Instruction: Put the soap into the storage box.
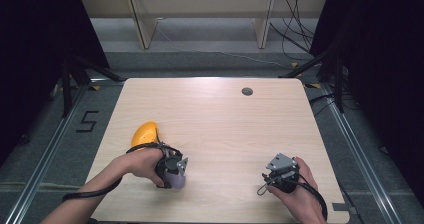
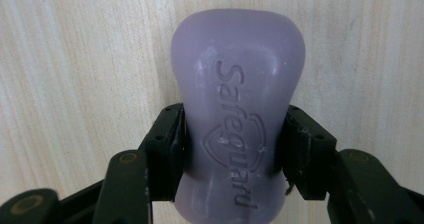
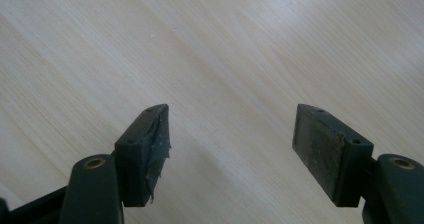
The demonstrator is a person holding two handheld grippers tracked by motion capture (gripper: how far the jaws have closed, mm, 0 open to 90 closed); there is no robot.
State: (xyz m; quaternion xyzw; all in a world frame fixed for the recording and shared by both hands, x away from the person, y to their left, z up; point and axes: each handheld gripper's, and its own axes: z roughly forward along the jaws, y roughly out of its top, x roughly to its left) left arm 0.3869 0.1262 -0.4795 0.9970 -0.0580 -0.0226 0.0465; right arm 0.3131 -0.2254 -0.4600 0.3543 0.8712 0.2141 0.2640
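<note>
A lilac bar of soap stamped "Safeguard" lies against the wooden table, and my left gripper is shut on its narrow waist, one pad on each side. From above, the left gripper points down near the table's front left with the soap under it. Just behind that hand rests an orange rounded object. My right gripper sits near the front right, held in a hand. Its own view shows the right gripper open, with bare wood between the pads.
The light wooden table has a small grey round grommet near its far edge. Dark curtains and stand legs flank the table, and cables run across the floor at the back right.
</note>
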